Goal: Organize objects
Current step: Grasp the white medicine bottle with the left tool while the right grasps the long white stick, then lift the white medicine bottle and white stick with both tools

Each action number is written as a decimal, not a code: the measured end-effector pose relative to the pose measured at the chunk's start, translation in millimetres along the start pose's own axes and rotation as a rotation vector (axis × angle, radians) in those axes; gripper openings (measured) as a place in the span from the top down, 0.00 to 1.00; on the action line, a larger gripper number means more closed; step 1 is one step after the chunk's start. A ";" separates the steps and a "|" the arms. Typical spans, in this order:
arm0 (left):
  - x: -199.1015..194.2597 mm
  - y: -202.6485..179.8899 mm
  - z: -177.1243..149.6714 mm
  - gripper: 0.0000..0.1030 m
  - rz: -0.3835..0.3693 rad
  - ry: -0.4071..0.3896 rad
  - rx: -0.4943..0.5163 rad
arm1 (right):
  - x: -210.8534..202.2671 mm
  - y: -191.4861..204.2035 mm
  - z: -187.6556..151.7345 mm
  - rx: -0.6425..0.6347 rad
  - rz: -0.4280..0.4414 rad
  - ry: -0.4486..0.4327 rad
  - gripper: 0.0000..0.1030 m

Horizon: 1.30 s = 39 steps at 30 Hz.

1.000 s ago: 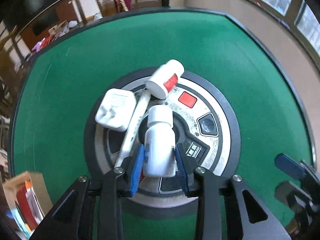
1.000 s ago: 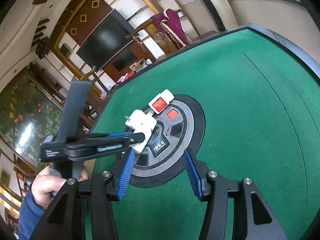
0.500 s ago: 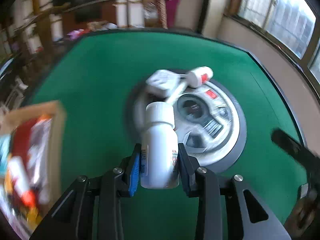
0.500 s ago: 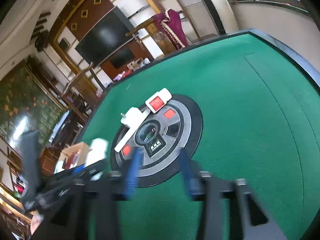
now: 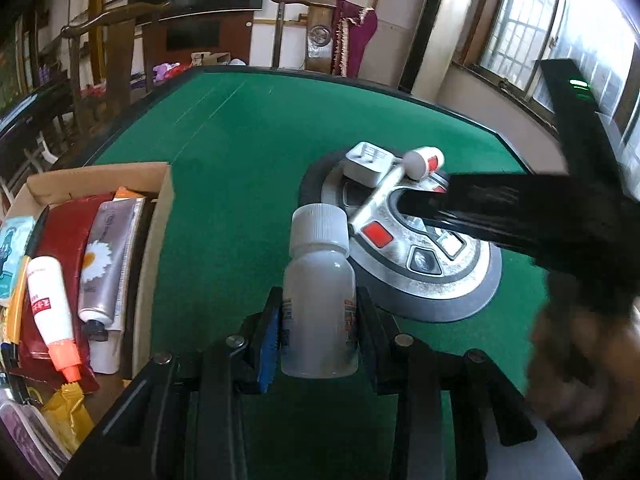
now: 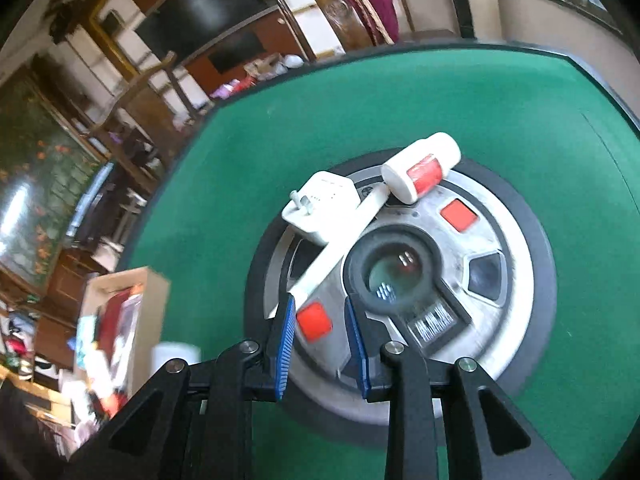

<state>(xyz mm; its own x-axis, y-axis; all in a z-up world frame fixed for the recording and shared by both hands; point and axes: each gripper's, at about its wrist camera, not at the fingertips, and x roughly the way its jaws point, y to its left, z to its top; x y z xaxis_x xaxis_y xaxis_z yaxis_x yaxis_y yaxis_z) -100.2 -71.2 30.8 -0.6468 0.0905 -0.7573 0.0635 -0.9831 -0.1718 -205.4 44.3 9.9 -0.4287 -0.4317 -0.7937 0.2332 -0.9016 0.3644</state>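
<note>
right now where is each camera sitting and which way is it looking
Left wrist: on the left tool, looking down past its white bottle to the green table, cardboard box at left; the right tool's black body crosses at right.
Right wrist: on the right tool, jaws empty, over the round console.
Both show the console, charger and red-labelled bottle.

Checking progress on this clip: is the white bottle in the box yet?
Out. The white bottle sits capped, clamped in the left gripper above green felt, beside the cardboard box.
</note>
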 end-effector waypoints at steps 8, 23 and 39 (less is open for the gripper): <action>2.0 14.7 4.4 0.68 -0.025 0.020 -0.068 | 36.9 12.8 22.7 0.003 -0.126 0.026 0.73; 8.7 1.6 1.8 0.68 -0.026 0.054 -0.022 | -9.7 -29.4 -15.1 -0.145 -0.108 0.040 0.89; 15.0 2.2 -0.2 0.68 -0.023 0.067 -0.012 | -7.8 -19.4 -22.5 -0.274 -0.170 0.025 0.88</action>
<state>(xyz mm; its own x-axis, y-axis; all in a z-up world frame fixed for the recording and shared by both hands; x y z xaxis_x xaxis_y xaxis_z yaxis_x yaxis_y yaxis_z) -109.6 -72.0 19.0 -0.5958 0.1237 -0.7935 0.0586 -0.9787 -0.1966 -187.0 65.8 -1.9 -0.4608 -0.2715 -0.8450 0.3878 -0.9180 0.0835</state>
